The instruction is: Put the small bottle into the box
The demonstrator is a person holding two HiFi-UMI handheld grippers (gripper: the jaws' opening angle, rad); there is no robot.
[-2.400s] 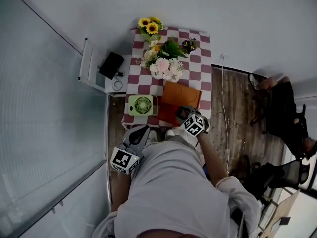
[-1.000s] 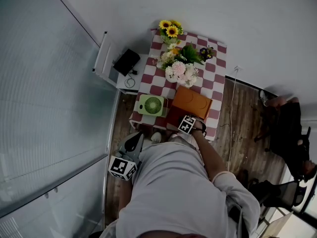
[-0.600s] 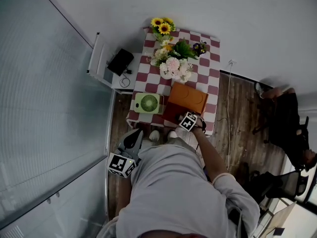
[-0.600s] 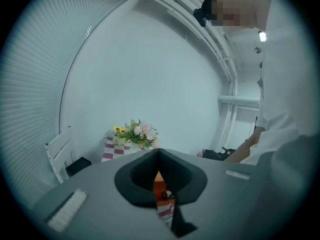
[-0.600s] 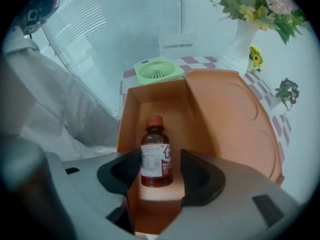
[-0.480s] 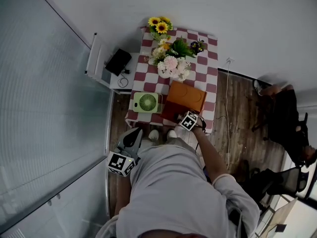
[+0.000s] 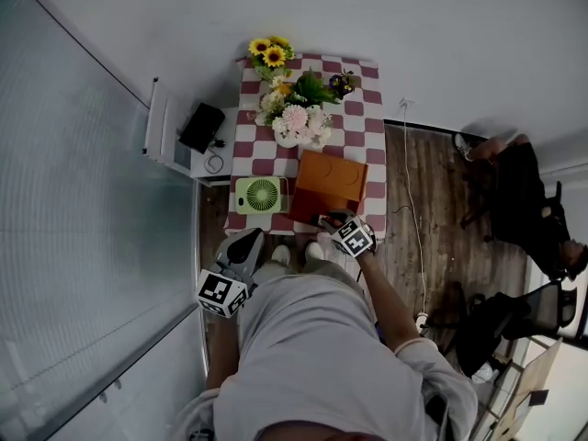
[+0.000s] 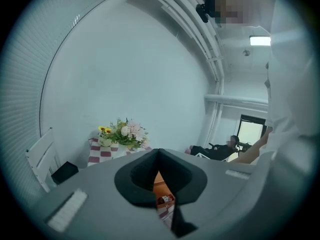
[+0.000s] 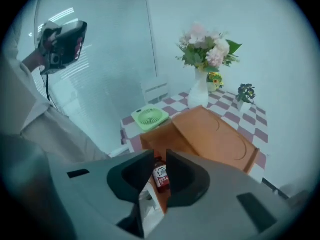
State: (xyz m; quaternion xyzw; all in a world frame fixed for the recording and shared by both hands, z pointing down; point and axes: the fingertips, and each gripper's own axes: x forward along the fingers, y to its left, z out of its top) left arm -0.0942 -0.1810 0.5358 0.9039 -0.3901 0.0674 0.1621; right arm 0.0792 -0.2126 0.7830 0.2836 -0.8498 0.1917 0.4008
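The orange box (image 7: 333,178) lies on the checkered table (image 7: 373,118), its dark open part (image 7: 308,211) toward me. My right gripper (image 7: 328,220) hovers over the box's front edge. In the right gripper view its jaws (image 9: 159,160) are closing, and the small dark-red bottle with a white label (image 9: 160,177) sits in the narrow gap, pads against its sides. The bottle (image 8: 165,200) also shows small in the left gripper view. My left gripper (image 7: 248,243) hangs off the table's front left corner; its tips (image 8: 159,155) meet, with nothing held.
A green fan (image 7: 260,194) sits left of the box. A white vase of pink flowers (image 7: 296,127), sunflowers (image 7: 268,53) and a small potted plant (image 7: 341,84) fill the table's far half. A white chair with a black item (image 7: 200,127) stands at the left.
The head view has shifted. My right gripper stays at the box's front edge, a little nearer my body. The left gripper remains low at the left.
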